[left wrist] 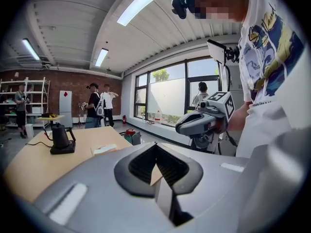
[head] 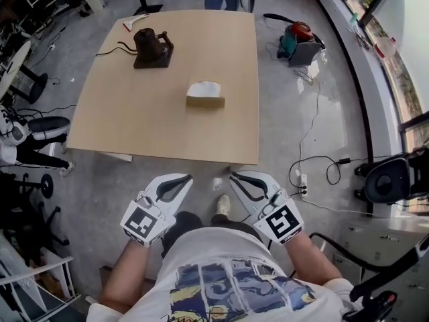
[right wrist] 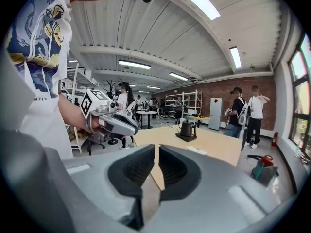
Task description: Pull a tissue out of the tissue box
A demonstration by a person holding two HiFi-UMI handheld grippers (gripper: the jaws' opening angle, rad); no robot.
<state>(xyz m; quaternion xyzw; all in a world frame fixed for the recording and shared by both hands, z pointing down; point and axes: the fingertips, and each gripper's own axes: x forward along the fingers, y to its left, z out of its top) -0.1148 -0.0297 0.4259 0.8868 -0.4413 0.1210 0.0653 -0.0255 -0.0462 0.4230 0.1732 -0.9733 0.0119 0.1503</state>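
The tissue box (head: 205, 94) is a brown box with a white tissue sticking up, near the middle of the wooden table (head: 134, 119). It also shows small in the left gripper view as the tissue box (left wrist: 104, 149) and in the right gripper view as the tissue box (right wrist: 197, 150). Both grippers are held close to the person's body, short of the table's near edge and well apart from the box. My left gripper (head: 186, 178) is shut with nothing in it. My right gripper (head: 234, 175) is also shut and empty. The two point inward toward each other.
A dark kettle on its base (head: 151, 45) stands at the table's far left, with a cable trailing off it. A red and green vacuum (head: 299, 40) and cables lie on the floor to the right. People stand beyond the table's far edge (left wrist: 97, 106). Office chairs sit at both sides.
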